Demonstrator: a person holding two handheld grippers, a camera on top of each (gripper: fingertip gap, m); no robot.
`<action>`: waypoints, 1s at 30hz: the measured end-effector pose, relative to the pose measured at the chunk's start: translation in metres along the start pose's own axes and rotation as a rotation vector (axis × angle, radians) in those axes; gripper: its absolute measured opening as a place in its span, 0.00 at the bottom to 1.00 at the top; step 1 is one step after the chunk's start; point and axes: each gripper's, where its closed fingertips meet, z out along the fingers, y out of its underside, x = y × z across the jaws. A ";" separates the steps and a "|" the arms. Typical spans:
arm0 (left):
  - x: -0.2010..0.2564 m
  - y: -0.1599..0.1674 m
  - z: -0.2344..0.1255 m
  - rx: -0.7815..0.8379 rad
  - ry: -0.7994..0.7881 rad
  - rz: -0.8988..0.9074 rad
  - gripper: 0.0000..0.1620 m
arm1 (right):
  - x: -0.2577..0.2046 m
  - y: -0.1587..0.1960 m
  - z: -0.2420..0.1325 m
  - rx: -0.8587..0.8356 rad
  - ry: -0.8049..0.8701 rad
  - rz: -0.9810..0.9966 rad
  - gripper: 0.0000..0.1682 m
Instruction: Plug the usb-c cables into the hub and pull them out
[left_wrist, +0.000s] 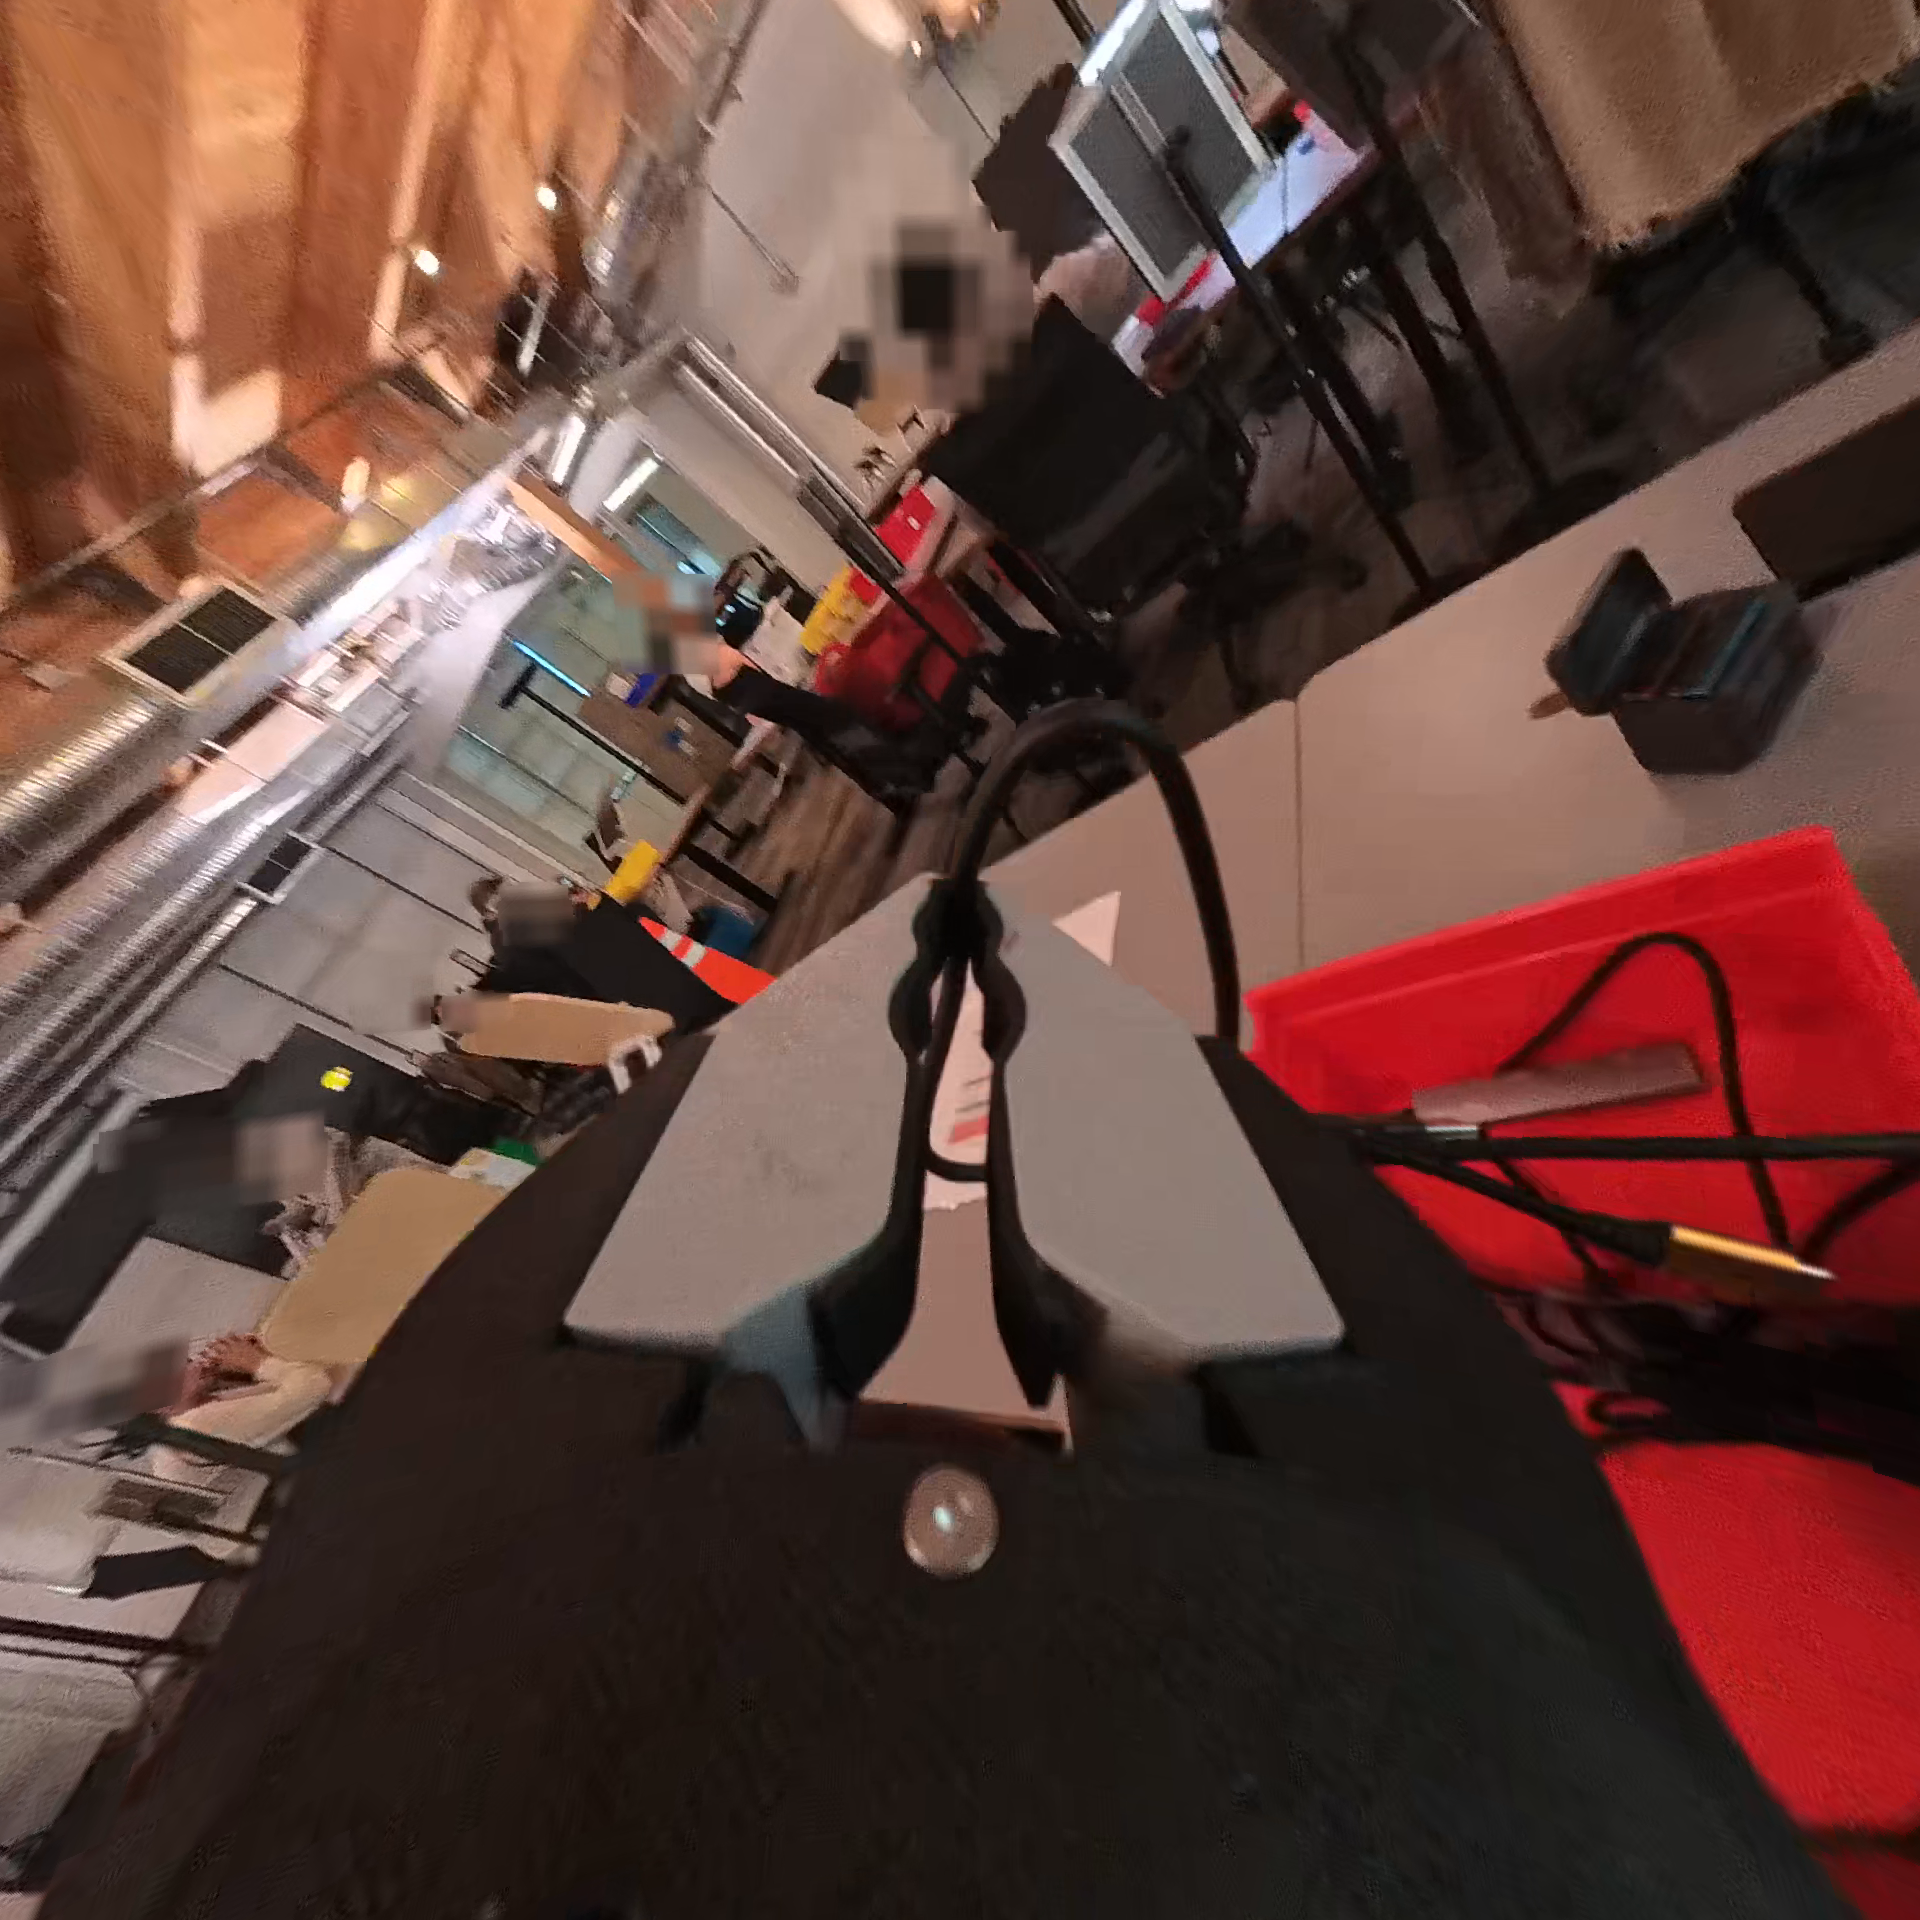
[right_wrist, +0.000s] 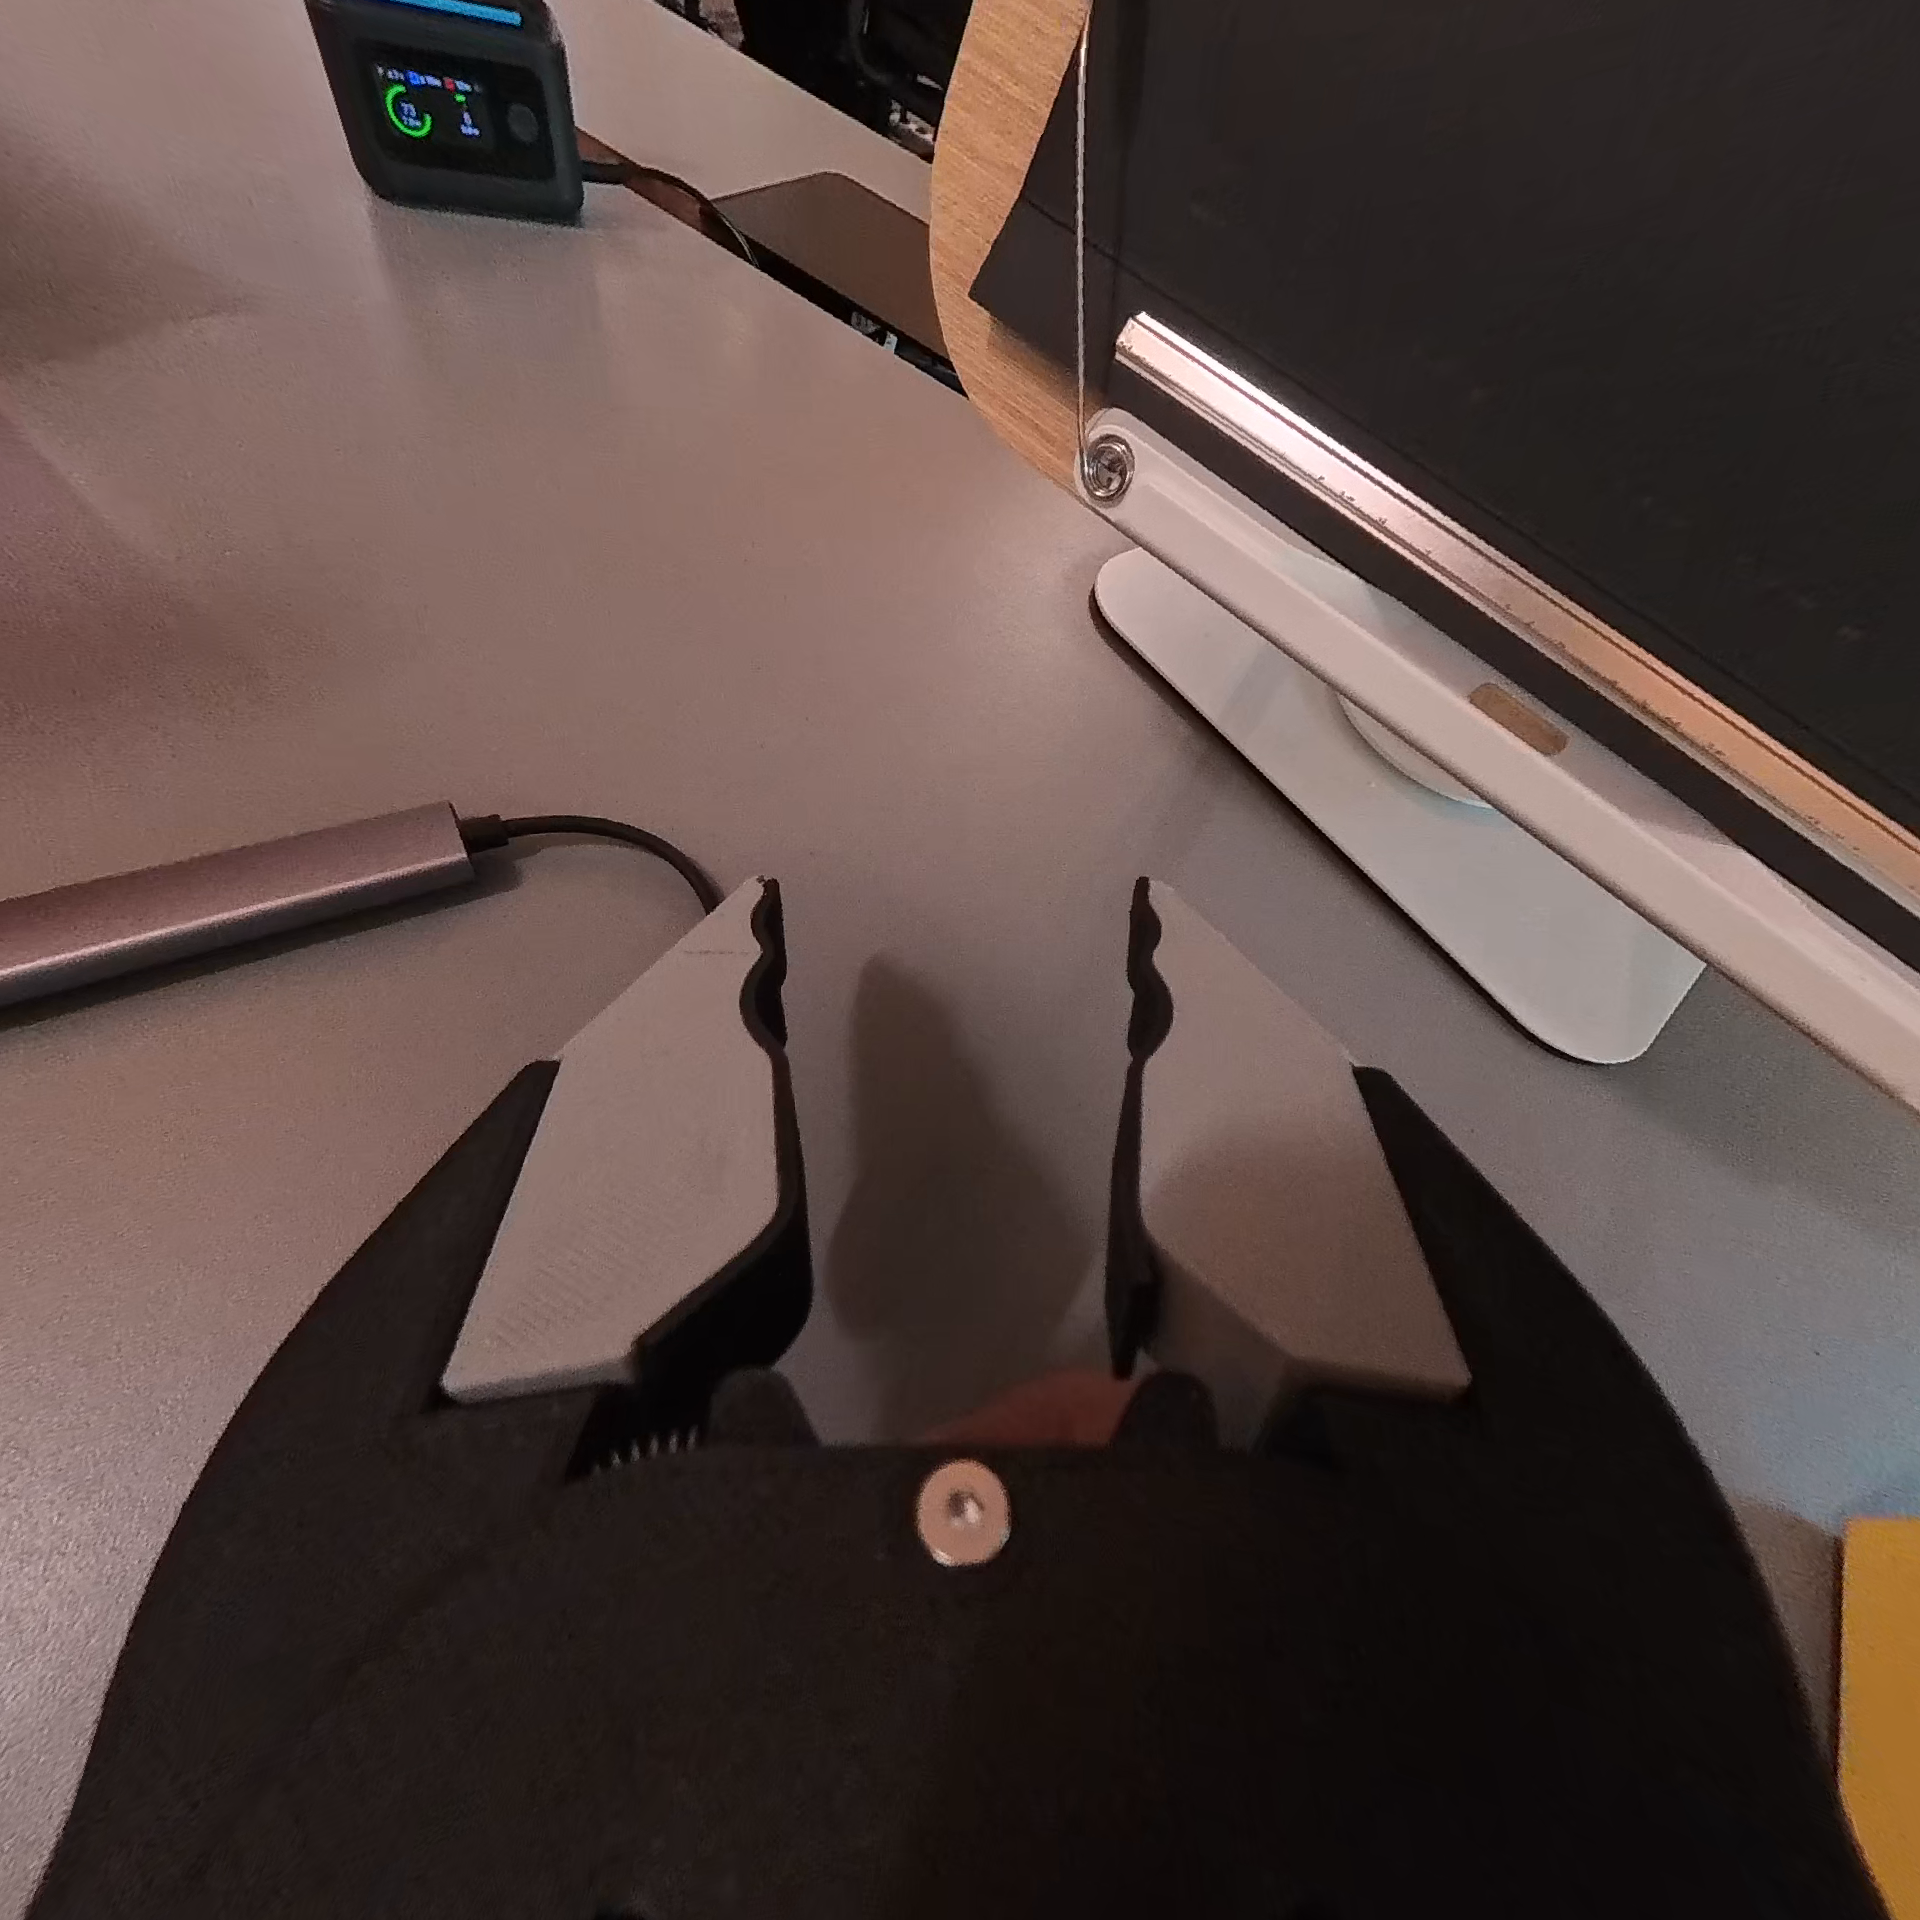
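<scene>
In the left wrist view my left gripper (left_wrist: 961, 920) is shut on a black cable (left_wrist: 1195, 821). The cable loops up out of the fingertips and runs down toward a red bin (left_wrist: 1558, 935). The view is tilted and the gripper is held above the table. In the bin lie more black cables, a grey hub-like bar (left_wrist: 1558, 1086) and a gold-coloured connector (left_wrist: 1745, 1262). In the right wrist view my right gripper (right_wrist: 956, 894) is open and empty just above the grey table (right_wrist: 520, 520). A grey hub (right_wrist: 229, 904) lies to its left, with a black cable (right_wrist: 623, 842) coming out of its near end.
A monitor (right_wrist: 1558, 260) on a white stand base (right_wrist: 1403, 831) stands close on the right of my right gripper. A small dark device with a lit screen (right_wrist: 457, 104) sits at the far left; it also shows in the left wrist view (left_wrist: 1683, 665). A yellow object (right_wrist: 1881, 1714) is at the lower right. Across from one pair of fingers to the other is roughly 55 cm. The grey hub (right_wrist: 229, 904) lies some 11 cm from my right tips, 45 cm from my left tips.
</scene>
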 end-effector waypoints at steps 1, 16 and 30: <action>-0.006 -0.006 -0.002 0.014 -0.038 0.011 0.01 | 0.000 0.000 0.000 0.002 0.000 0.001 0.38; -0.105 -0.113 -0.005 0.019 -0.167 -0.101 0.00 | 0.000 0.001 0.000 -0.004 -0.002 -0.002 0.38; -0.135 -0.078 0.005 -0.204 -0.288 0.073 0.00 | -0.002 0.002 0.000 -0.011 -0.009 -0.007 0.38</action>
